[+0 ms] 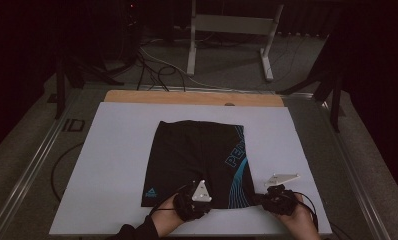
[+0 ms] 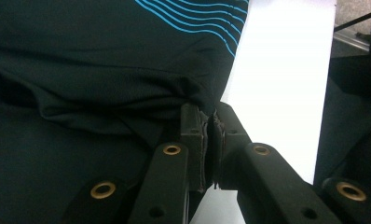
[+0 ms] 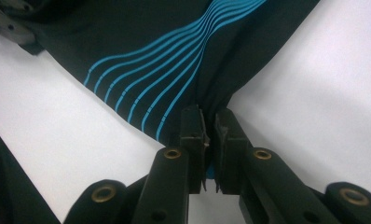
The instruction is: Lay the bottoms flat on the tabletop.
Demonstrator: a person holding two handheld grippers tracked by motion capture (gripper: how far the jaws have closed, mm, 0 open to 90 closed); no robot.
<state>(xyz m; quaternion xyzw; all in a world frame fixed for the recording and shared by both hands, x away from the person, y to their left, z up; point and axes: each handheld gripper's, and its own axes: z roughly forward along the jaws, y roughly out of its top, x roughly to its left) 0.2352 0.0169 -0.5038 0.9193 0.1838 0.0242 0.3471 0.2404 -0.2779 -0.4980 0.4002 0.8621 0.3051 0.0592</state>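
Observation:
A pair of black shorts (image 1: 197, 155) with blue wavy stripes and blue lettering lies flat on the white board (image 1: 117, 150). My left gripper (image 1: 194, 200) sits at the near hem, about the middle, shut on a fold of the black fabric (image 2: 127, 112). In the left gripper view its jaws (image 2: 210, 121) pinch the cloth tight. My right gripper (image 1: 274, 197) is at the near right corner of the shorts, shut on the striped hem (image 3: 174, 70). In the right gripper view the cloth bunches between its jaws (image 3: 210, 122).
The white board lies on a wooden table (image 1: 192, 96) whose far edge shows. Metal rails (image 1: 32, 165) run along both sides. Cables (image 1: 152, 70) and a white frame stand (image 1: 227, 30) sit on the floor beyond.

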